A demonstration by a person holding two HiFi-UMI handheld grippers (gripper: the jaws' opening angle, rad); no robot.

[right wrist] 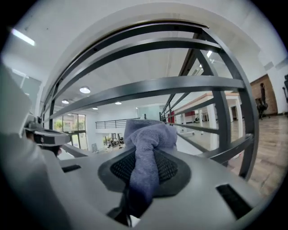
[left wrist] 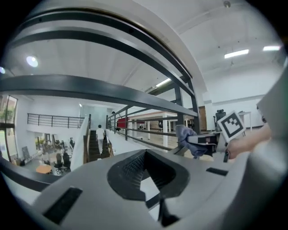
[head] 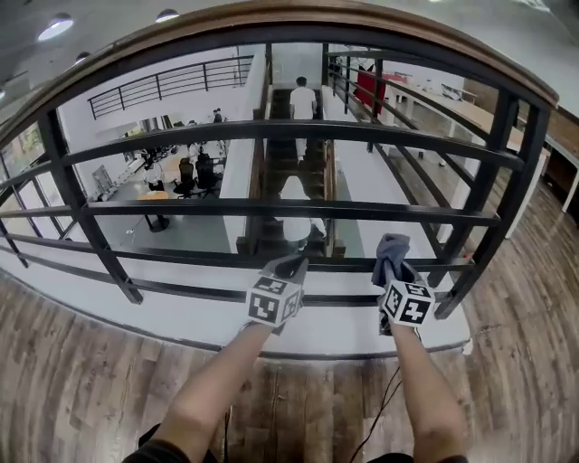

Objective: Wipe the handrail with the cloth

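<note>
The handrail (head: pixel 271 20) is a brown wooden rail that caps a black metal balustrade (head: pixel 289 210) in front of me; it arches high across both gripper views (left wrist: pixel 118 28) (right wrist: pixel 148 26). My right gripper (head: pixel 392 268) (right wrist: pixel 144 176) is shut on a blue-grey cloth (head: pixel 391 248) (right wrist: pixel 146 143), which bunches above the jaws, level with the lower bars and well below the rail. The left gripper view also catches that cloth (left wrist: pixel 185 137). My left gripper (head: pixel 290 267) (left wrist: pixel 146 176) hangs beside it, to the left, jaws together with nothing between them.
Horizontal black bars and a slanted post (head: pixel 509 185) stand between me and an open drop to a staircase (head: pixel 294 172), where a person in white walks. Wood plank floor (head: pixel 109 380) lies underfoot. A thin black cable (head: pixel 384 407) trails by my right arm.
</note>
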